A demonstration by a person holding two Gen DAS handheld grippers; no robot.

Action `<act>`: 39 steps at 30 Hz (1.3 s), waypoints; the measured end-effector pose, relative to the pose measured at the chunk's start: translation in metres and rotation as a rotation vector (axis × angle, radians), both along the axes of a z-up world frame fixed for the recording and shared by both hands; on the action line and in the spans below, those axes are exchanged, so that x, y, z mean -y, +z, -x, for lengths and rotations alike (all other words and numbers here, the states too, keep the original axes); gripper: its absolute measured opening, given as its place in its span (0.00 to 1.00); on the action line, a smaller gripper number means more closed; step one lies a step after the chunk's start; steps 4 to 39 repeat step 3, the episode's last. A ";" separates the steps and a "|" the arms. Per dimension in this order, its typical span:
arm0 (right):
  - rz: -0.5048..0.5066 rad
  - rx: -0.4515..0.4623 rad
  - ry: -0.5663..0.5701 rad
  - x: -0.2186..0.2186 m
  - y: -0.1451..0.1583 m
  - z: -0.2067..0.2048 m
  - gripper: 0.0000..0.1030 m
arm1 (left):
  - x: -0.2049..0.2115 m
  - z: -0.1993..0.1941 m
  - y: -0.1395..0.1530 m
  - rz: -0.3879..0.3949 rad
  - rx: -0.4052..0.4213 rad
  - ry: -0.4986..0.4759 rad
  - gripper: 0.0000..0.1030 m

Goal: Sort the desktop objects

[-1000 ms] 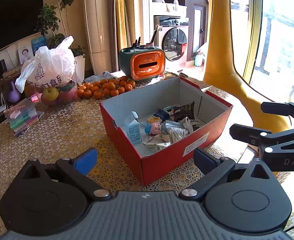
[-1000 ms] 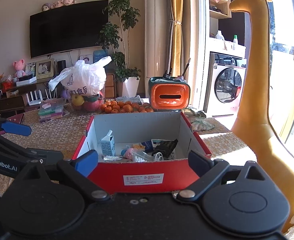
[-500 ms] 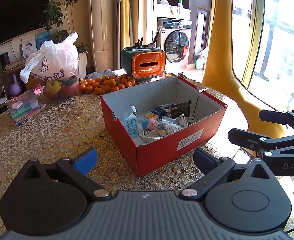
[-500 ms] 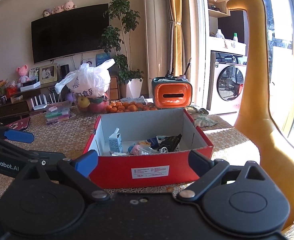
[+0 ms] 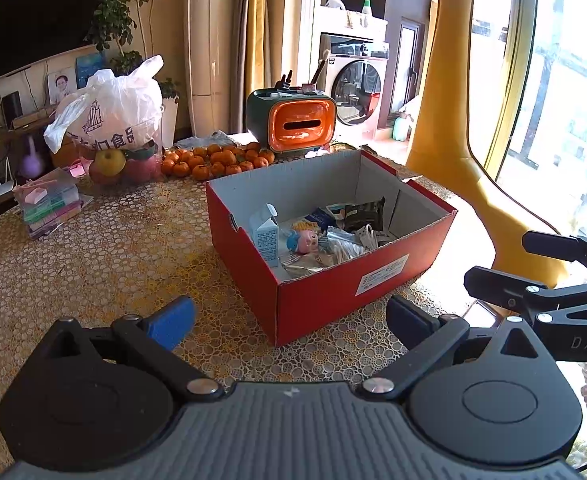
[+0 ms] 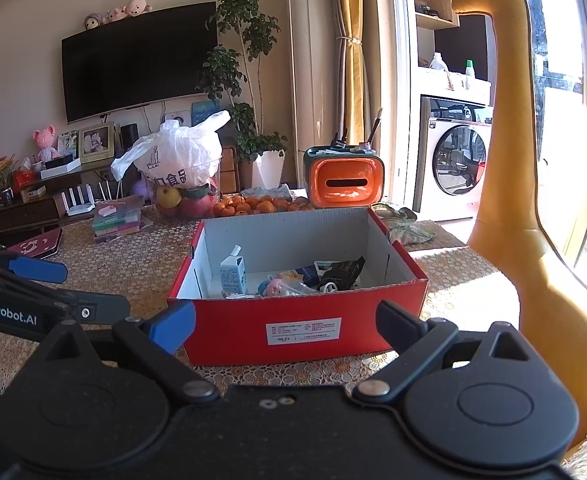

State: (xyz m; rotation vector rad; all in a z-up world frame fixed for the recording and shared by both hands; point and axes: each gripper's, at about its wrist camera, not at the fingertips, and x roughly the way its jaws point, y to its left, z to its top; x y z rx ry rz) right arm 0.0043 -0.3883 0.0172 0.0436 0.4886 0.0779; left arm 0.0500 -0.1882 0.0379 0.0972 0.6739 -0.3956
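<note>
Both claws spread apart, empty: left gripper, right gripper hover near red box holding small carton, doll.

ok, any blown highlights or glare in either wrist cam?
Left wrist: window at right blown out white, red box well exposed. Right wrist: window strip clipped, sunlit patch on tablecloth beside the box nearly washed out.

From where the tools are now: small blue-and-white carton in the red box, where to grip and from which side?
Grip the carton across its flat side faces, just below the folded top, coming straight down from above. It stands upright near the left wall of the red box, which blocks a sideways approach. The doll lies close beside it, so keep that finger tight to the carton. The left tool is open and nearer.
</note>
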 end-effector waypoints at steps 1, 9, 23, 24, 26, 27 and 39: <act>-0.003 -0.002 -0.001 0.000 0.000 0.000 0.94 | -0.001 0.000 0.000 0.001 0.001 -0.002 1.00; -0.007 -0.004 -0.005 -0.001 0.001 0.001 0.94 | -0.002 0.000 0.000 0.010 -0.005 -0.020 1.00; -0.007 -0.004 -0.005 -0.001 0.001 0.001 0.94 | -0.002 0.000 0.000 0.010 -0.005 -0.020 1.00; -0.007 -0.004 -0.005 -0.001 0.001 0.001 0.94 | -0.002 0.000 0.000 0.010 -0.005 -0.020 1.00; -0.007 -0.004 -0.005 -0.001 0.001 0.001 0.94 | -0.002 0.000 0.000 0.010 -0.005 -0.020 1.00; -0.007 -0.004 -0.005 -0.001 0.001 0.001 0.94 | -0.002 0.000 0.000 0.010 -0.005 -0.020 1.00; -0.007 -0.004 -0.005 -0.001 0.001 0.001 0.94 | -0.002 0.000 0.000 0.010 -0.005 -0.020 1.00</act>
